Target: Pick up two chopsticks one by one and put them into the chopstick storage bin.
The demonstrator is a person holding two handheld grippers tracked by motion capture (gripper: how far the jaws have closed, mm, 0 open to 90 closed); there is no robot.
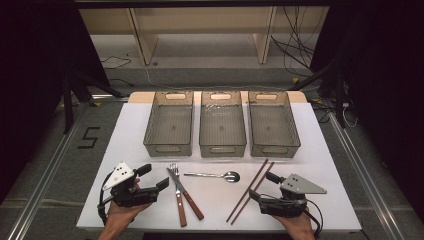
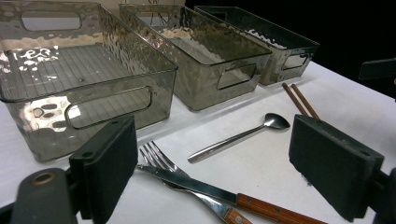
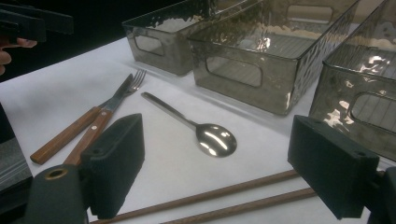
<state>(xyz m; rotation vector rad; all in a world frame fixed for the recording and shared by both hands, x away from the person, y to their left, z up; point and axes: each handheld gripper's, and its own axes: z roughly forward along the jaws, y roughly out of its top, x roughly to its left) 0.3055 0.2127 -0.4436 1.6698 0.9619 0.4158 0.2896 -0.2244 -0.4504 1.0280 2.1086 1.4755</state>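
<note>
Three see-through gray bins stand side by side at the back of the white table [image 1: 320,145]: the left bin [image 1: 169,123], the middle bin [image 1: 222,124] and the right bin [image 1: 273,123]. Each has a handle hole. Past the table, a wooden shelf [image 1: 200,30] stands on the floor, with black cables [image 1: 295,45] beside it.

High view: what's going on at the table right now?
A person holds a gripper in each hand at the near edge of the table. The left gripper and right gripper both rest with jaws open, holding nothing. Between them lie a fork and knife crossed over each other, a spoon, and a pair of chopsticks. Three clear bins stand in a row behind, all empty. Nothing has been sorted yet.
</note>
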